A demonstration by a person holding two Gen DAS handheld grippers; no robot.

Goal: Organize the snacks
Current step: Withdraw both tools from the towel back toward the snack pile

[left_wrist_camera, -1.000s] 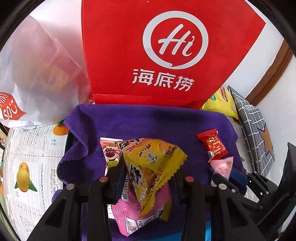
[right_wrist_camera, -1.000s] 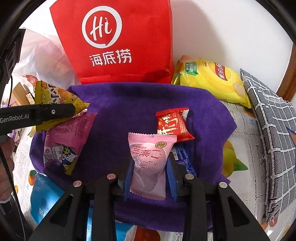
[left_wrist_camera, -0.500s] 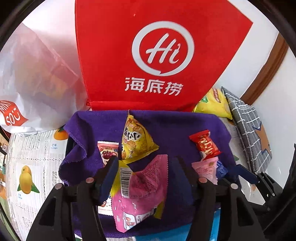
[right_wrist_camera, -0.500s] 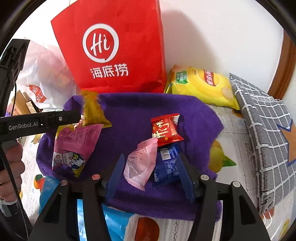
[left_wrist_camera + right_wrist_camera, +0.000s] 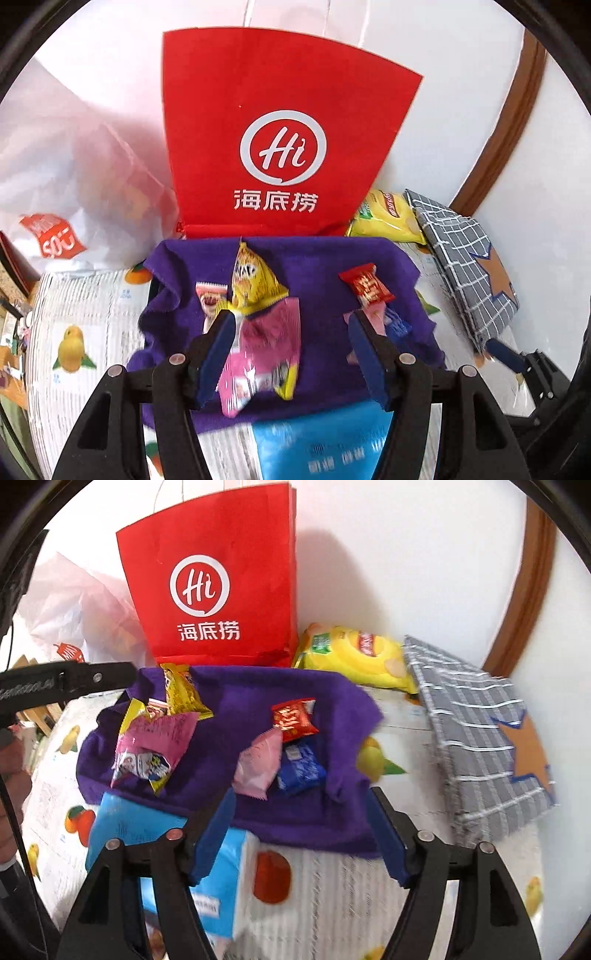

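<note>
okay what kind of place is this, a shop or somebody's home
Probably a home: a table with a fruit-print cover against a white wall, a red paper takeaway bag, and small snack packets on a purple towel.

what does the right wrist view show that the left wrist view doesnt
Only the right wrist view: the left gripper's side seen from outside, and a hand at the left edge.

Only the left wrist view: the right gripper's tip at the lower right edge.

Both: the red bag, purple cloth, yellow chip bag, grey checked pouch, blue pack and the snack packets, such as the red one. Each view's own gripper is open.
</note>
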